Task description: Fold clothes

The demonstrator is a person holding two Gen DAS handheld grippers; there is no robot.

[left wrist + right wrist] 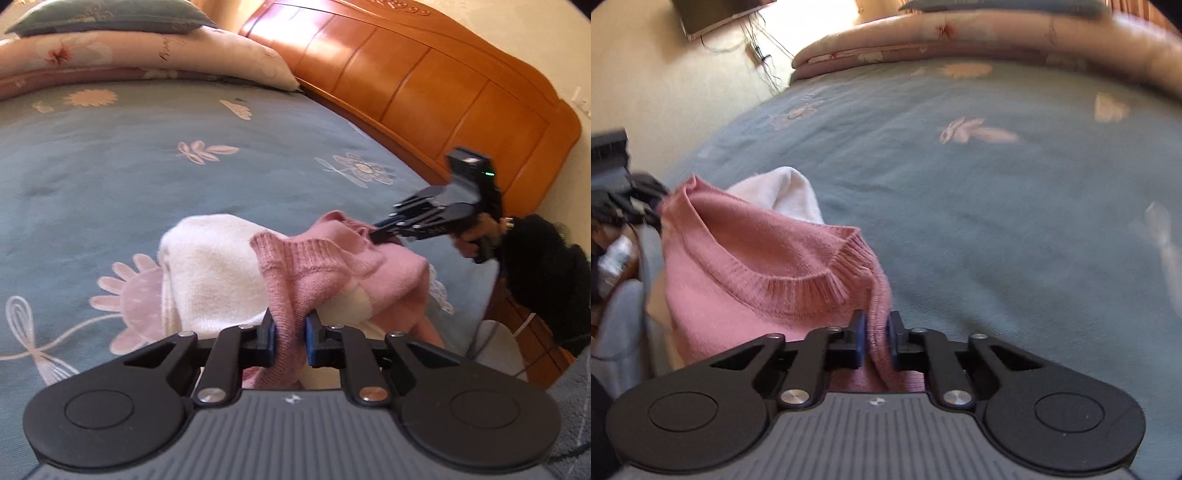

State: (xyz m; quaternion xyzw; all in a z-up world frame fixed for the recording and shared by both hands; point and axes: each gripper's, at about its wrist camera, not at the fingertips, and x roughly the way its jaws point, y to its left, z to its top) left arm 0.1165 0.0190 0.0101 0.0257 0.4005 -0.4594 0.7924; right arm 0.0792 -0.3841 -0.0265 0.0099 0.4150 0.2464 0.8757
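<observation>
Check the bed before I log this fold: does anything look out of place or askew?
Nothing looks damaged. The pink sweater is bunched, not flat, pinched at the neckline by the left tool and right tool. It lies partly over a white garment on the bedspread.

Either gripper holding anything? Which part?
Both hold the pink knit sweater. Left gripper pinches a fold below the ribbed neckline; right gripper pinches the edge beside that neckline.
</observation>
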